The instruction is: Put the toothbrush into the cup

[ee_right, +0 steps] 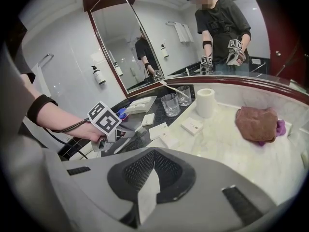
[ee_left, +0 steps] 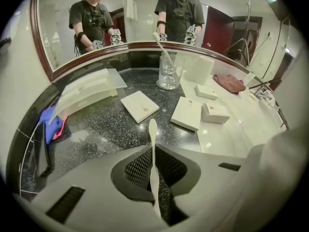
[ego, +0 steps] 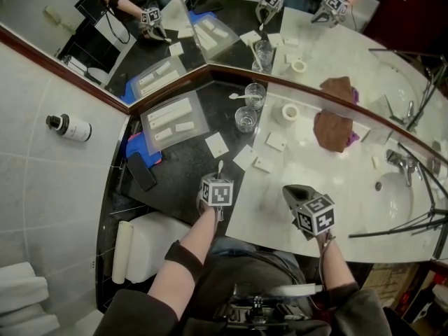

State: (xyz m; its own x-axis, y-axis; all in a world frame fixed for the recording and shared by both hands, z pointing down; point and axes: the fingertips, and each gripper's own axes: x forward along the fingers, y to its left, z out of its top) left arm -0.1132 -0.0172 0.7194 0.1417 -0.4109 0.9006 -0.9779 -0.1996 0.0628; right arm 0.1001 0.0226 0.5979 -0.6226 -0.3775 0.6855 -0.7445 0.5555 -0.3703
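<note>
My left gripper (ego: 218, 180) is shut on a white toothbrush (ee_left: 153, 146), which stands between the jaws with its head pointing out over the black counter (ee_left: 96, 129). Two glass cups stand by the mirror: the nearer cup (ego: 245, 120) is empty, and the farther cup (ego: 255, 95) holds another white toothbrush (ee_left: 161, 45). In the left gripper view a cup (ee_left: 169, 74) stands straight ahead, well beyond the jaws. My right gripper (ego: 292, 191) hovers over the white marble, shut on a scrap of white wrapper (ee_right: 146, 195).
Several flat white boxes (ego: 276, 141) lie between the grippers and the cups. A clear tray (ego: 171, 121), blue cloth (ego: 143, 145) and black phone (ego: 140, 171) sit left. A white roll (ego: 289, 112), brown towel (ego: 332, 128), tap (ego: 399, 161) and sink (ego: 392, 194) lie right.
</note>
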